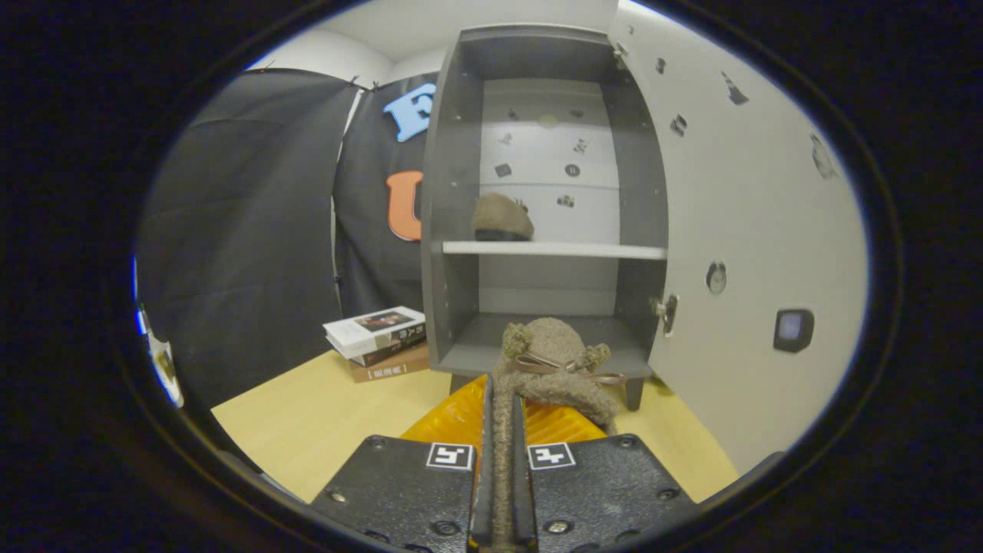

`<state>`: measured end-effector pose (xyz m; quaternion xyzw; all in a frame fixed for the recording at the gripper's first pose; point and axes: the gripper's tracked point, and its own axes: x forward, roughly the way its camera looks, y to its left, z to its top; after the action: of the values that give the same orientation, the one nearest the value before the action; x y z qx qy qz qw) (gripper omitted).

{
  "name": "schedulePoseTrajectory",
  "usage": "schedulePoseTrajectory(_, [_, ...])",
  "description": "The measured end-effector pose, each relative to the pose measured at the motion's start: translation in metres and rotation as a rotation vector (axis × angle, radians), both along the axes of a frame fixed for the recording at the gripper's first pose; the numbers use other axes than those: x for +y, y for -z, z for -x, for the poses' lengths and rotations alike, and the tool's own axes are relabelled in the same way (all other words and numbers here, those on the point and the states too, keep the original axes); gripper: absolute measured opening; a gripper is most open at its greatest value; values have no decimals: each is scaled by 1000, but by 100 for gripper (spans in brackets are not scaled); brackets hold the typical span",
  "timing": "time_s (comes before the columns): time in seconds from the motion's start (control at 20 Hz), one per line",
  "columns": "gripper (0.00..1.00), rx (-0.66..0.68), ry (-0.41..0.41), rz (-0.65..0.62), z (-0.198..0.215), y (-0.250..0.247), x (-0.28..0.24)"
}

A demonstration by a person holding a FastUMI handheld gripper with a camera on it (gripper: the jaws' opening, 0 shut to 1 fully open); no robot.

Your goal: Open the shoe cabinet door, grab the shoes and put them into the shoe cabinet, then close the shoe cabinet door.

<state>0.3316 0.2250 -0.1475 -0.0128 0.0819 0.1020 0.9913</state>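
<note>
Your gripper (503,430) pinches the fuzzy brown bow-trimmed slipper (554,367) between closed jaws; beyond them the open grey two-shelf cabinet (449,230) stands on the pale wooden tabletop (307,422), stacked books (378,342) alongside.

Claw (503,430) — fingers clamped on shoe (554,369)

- My gripper (503,430) pinches a fuzzy brown slipper (553,369) between both fingers, before the open grey shoe cabinet (453,230).
- A matching slipper (501,218) sits on its shelf (553,250).
</note>
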Motion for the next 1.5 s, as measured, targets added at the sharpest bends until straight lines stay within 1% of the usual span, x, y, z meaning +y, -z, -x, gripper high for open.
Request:
schedulePoseTrajectory(0.3, [13, -143, -16, 32, 13, -105, 6])
schedulePoseTrajectory(0.4, [13, -178, -22, 23, 17, -139, 6])
schedulePoseTrajectory(0.5, [13, -196, -26, -3, 18, -173, 5])
schedulePoseTrajectory(0.6, [13, -200, -26, -2, 17, -202, 1])
schedulePoseTrajectory(0.75, [13, -199, -7, -2, 8, -239, -9])
schedulePoseTrajectory(0.9, [13, -179, -3, 9, -23, -259, -17])
schedulePoseTrajectory(1.05, [14, -119, 10, -9, -71, -259, -27])
schedulePoseTrajectory(1.3, [14, -113, 105, 30, -165, -247, -61])
schedulePoseTrajectory(1.4, [14, -101, 127, 59, -199, -240, -70])
schedulePoseTrajectory(1.5, [14, -123, 147, 78, -231, -238, -76])
